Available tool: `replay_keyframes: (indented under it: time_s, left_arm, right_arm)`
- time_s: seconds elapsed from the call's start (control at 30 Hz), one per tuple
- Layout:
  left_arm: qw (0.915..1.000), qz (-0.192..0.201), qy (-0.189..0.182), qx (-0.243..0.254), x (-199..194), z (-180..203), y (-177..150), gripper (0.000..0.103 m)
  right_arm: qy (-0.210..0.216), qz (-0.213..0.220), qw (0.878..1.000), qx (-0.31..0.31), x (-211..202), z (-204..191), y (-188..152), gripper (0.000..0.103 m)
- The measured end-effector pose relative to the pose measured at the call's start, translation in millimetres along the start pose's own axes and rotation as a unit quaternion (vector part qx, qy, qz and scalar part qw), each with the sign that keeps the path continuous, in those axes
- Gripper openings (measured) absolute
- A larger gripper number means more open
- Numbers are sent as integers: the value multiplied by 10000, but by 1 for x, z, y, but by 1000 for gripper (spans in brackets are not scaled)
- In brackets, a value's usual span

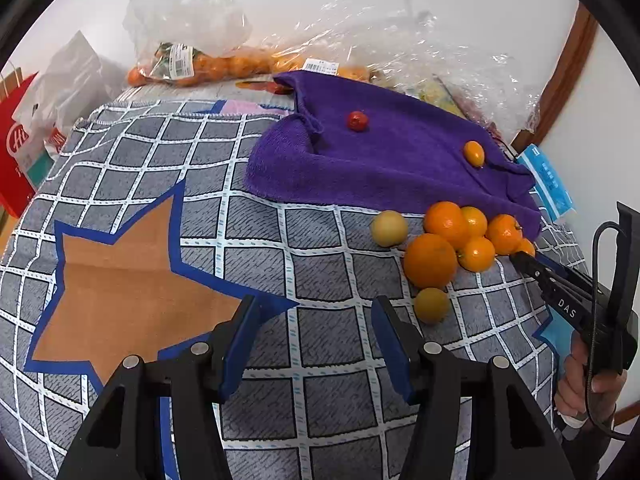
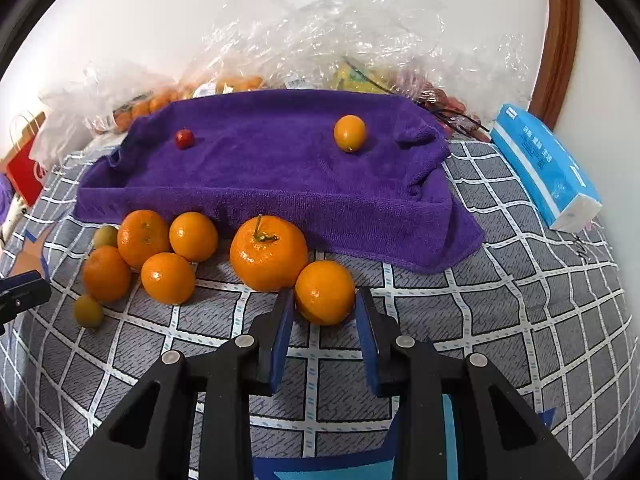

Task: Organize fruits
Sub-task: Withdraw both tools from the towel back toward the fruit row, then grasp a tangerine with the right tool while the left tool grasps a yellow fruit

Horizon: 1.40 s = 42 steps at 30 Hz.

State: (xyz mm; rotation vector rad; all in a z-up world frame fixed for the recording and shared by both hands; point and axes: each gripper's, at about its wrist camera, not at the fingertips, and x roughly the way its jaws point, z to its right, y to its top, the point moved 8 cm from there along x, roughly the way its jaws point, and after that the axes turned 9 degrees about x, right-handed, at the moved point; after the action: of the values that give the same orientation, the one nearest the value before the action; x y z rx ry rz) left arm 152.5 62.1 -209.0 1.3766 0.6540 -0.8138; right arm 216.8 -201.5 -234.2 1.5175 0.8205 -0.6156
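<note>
So the fruit is mostly bunched up on the checked grey cloth [image 2: 500,320], right along the front edge of the purple towel [image 2: 280,168]. Biggest one is the stemmed orange [image 2: 269,254], and a smaller orange [image 2: 325,292] sits touching it on its right side. The right gripper [image 2: 325,316] has its jaws apart with that smaller orange sitting between the blue pads [image 2: 283,332]; the pads flank it closely, but I can't tell if they're actually touching it, and it looks like it's resting on the cloth. To the left there's a cluster of four more oranges [image 2: 160,252] packed together, plus two little yellowish-green fruits [image 2: 89,311] at the outer edge of the pile.

Up on the towel itself there are only two things, well apart: a small red fruit [image 2: 184,138] on the left and a small orange one [image 2: 350,133] toward the right.

The left gripper [image 1: 314,344] is wide open over bare cloth near the orange star patch [image 1: 120,280], nothing between its fingers. From its camera you can see the right gripper [image 1: 522,258] poking into the right end of the fruit pile.

Behind the towel: clear plastic bags [image 2: 340,40] with more fruit, and a blue tissue pack [image 2: 540,168] off to the right
</note>
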Motion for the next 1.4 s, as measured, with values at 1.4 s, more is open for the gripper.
replay_keyframes:
  time_s: [1.4]
  left_arm:
    - [9979, 232, -85, 591, 26, 78, -3, 25]
  right_arm:
    - [274, 202, 9993, 169, -23, 8, -25, 32]
